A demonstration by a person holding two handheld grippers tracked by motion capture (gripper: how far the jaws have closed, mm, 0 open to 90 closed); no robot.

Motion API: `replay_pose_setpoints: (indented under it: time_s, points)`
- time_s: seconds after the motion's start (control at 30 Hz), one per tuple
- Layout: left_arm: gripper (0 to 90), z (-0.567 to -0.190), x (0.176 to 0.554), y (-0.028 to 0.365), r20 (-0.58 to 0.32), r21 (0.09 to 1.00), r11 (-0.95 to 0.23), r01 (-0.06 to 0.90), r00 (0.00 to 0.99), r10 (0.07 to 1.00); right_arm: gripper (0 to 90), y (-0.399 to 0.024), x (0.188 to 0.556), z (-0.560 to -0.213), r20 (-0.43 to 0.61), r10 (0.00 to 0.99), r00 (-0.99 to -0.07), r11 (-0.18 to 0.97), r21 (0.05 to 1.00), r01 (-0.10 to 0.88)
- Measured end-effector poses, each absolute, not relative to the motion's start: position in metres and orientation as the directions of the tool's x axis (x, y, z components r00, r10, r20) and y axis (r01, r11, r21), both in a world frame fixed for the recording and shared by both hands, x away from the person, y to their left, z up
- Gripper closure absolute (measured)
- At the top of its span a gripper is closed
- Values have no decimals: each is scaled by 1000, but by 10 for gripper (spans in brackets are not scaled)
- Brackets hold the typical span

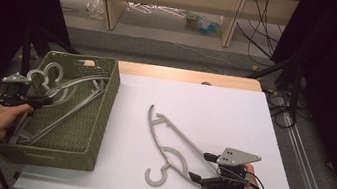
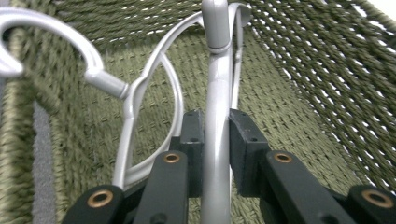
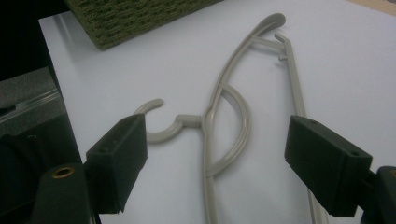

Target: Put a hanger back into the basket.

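Two grippers: the left gripper (image 2: 215,140) pinches the smooth grey bar of a hanger (image 2: 216,93) inside the olive woven basket (image 1: 95,114). The right gripper (image 3: 219,163), jaws spread wide, straddles a beige plastic hanger (image 3: 219,121) lying flat on the white table (image 1: 215,106).

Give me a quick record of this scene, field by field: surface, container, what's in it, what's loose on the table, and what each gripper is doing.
surface: white table
container: green woven basket at the table's left edge
in basket: grey hangers, at least two
loose on table: one grey hanger, lying flat, hook toward the person
left gripper: fingers shut on a basket hanger's bar
right gripper: fingers open, straddling the loose hanger, not gripping it
hands: one on each gripper
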State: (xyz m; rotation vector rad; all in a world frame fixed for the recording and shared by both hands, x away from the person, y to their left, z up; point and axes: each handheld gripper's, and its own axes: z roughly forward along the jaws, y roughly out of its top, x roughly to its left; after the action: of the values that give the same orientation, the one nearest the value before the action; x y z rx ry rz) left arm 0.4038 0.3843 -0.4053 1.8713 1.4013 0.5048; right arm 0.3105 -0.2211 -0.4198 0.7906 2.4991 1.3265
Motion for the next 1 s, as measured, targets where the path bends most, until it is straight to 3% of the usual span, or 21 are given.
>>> replay_pose_setpoints:
  time_s: [0.1,0.33,0.6,0.73,0.9,1.0]
  points:
    - [759,-406,404,390,-53,721,-194,665,332,942,221,-222,310,-420,72,545,-835,450,815,364]
    - [734,-411,406,390,-52,721,-160,674,283,958,222,-221,311,-420,74,544,-836,449,816,365]
    - [687,-416,408,392,33,681,-190,707,230,973,223,-222,311,-420,74,545,-835,448,816,365]
    - [666,-414,405,397,6,696,-169,698,231,973,224,-222,311,-420,73,544,-836,450,815,364]
    - [589,-404,397,394,-18,742,-139,656,226,974,223,-222,311,-420,73,546,-835,449,815,365]
    - [520,-395,391,386,-77,796,-77,601,227,971,224,-222,311,-420,71,548,-833,448,816,365]
